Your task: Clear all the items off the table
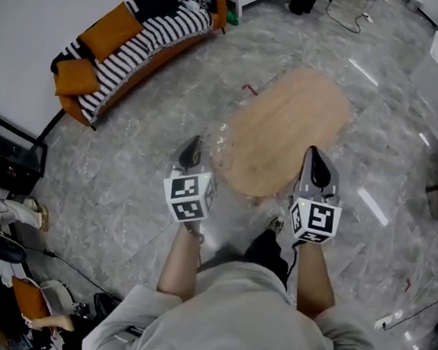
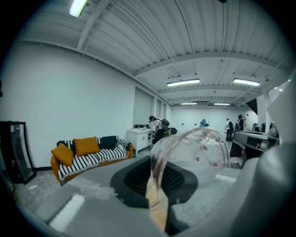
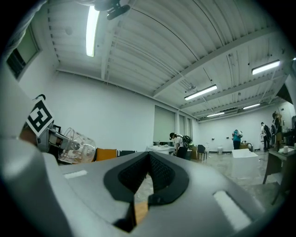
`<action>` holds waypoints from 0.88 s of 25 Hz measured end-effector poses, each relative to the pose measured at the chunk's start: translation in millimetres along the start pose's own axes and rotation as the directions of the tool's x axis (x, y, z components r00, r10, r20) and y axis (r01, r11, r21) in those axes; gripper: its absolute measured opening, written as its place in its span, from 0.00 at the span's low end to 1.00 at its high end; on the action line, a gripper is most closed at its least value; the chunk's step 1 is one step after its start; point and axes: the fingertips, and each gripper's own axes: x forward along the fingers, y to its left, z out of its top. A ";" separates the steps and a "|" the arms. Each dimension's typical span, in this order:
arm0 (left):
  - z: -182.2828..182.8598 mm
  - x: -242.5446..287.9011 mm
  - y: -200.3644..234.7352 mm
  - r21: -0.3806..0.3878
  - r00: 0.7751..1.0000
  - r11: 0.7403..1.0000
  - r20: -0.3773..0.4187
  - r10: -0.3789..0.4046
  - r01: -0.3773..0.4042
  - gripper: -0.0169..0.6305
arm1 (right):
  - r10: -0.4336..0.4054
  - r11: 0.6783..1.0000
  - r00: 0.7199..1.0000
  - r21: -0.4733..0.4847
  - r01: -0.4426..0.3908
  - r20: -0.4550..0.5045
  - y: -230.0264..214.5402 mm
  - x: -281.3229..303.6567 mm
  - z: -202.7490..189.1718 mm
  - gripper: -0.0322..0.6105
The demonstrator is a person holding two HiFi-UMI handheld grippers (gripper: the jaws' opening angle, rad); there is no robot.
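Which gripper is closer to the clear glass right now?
Left. The left gripper is shut on the glass, at its rim; the right gripper, shut and empty, is off to its right, apart from it.

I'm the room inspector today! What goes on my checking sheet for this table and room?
Surface: oval wooden table, nothing seen on top.
Job's things: clear cup, held in the air.
Clutter: nothing seen.
Grippers: left gripper, fingers shut on the cup; right gripper, shut and empty.
Cables: black cable lying on the floor.
Surroundings: striped sofa with orange cushions.
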 end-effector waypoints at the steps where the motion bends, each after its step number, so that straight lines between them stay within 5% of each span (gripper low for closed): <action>1: -1.7 -2.3 -8.4 0.005 1.000 1.000 -0.002 -0.016 0.016 0.09 | 0.000 1.000 1.000 -0.006 0.000 0.002 0.1 -4.9 0.9 0.06; 22: 5.3 -4.5 -55.2 0.028 0.993 0.993 0.013 -0.115 0.114 0.09 | 0.020 0.999 1.000 -0.042 -0.019 0.002 5.8 -19.7 8.4 0.06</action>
